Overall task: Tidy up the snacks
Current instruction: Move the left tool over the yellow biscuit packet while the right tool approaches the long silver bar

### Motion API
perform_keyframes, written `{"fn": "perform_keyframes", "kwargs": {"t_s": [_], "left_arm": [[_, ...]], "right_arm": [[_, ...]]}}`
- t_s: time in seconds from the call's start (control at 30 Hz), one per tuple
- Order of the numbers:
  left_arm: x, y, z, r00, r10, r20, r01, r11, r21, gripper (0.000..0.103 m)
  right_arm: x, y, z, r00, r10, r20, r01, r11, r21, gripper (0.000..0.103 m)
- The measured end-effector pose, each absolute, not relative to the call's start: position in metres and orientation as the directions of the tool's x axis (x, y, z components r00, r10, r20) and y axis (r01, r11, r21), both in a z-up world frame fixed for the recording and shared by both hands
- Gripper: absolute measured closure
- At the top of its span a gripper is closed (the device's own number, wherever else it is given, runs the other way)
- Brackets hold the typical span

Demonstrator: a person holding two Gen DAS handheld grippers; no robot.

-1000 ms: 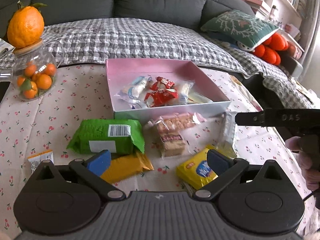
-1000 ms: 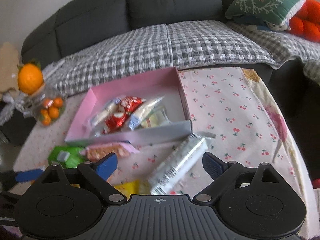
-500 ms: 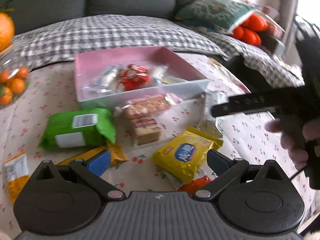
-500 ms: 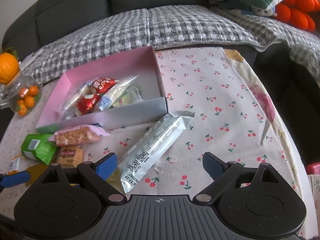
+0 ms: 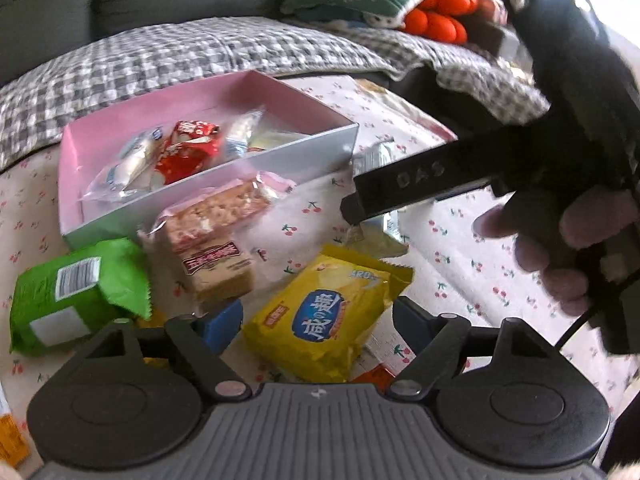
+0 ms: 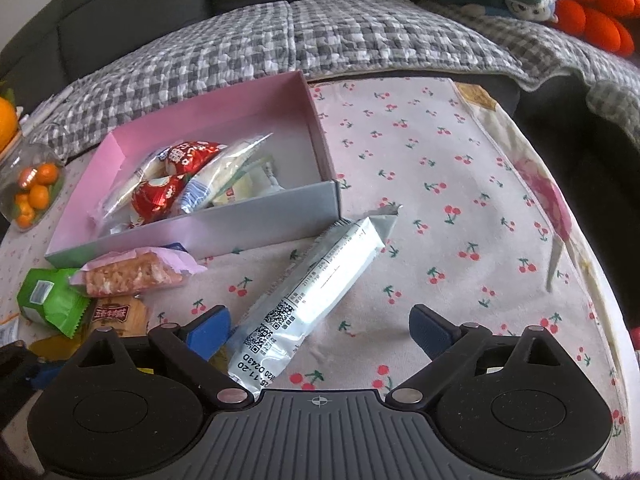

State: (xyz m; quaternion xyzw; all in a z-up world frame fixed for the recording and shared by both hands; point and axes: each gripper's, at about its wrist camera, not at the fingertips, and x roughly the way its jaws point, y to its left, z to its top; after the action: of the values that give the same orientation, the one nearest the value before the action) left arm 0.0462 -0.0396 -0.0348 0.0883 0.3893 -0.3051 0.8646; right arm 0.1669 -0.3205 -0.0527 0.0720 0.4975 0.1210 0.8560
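Left wrist view: green pack (image 5: 76, 292), biscuits (image 5: 218, 268) loose on worktop; left tongs (image 5: 316, 320) closing around yellow pack (image 5: 320, 320), not yet pinching. Box (image 5: 208, 196) holds few snacks. Right tongs (image 6: 320, 326) spread over silver bar (image 6: 312, 292). Most remains.
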Motion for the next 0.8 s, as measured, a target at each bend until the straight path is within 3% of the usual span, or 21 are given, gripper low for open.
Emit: {"fn": "perform_keyframes", "kwargs": {"t_s": [0.17, 0.4, 0.47, 0.6, 0.8], "left_arm": [[0.048, -0.049, -0.038, 0.496, -0.435, -0.752, 0.601, 0.797, -0.064, 0.035], [0.047, -0.057, -0.037, 0.506, -0.408, -0.76, 0.571, 0.819, -0.058, 0.038], [0.046, -0.06, -0.035, 0.485, -0.443, -0.754, 0.592, 0.801, -0.089, 0.037], [0.044, -0.065, -0.035, 0.48, -0.467, -0.743, 0.614, 0.783, -0.096, 0.025], [0.049, -0.071, -0.04, 0.505, -0.439, -0.743, 0.607, 0.793, -0.056, 0.03]], "right_arm": [[0.164, -0.342, -0.052, 0.457, 0.286, -0.842, -0.111, 0.958, 0.265, 0.005], [0.162, -0.369, -0.049, 0.448, 0.254, -0.857, -0.032, 0.963, 0.268, 0.005], [0.163, -0.372, -0.048, 0.452, 0.252, -0.856, -0.018, 0.962, 0.274, 0.005], [0.164, -0.372, -0.05, 0.456, 0.298, -0.839, -0.02, 0.945, 0.325, 0.005], [0.171, -0.352, -0.059, 0.462, 0.291, -0.838, -0.07, 0.954, 0.293, 0.005]]}}
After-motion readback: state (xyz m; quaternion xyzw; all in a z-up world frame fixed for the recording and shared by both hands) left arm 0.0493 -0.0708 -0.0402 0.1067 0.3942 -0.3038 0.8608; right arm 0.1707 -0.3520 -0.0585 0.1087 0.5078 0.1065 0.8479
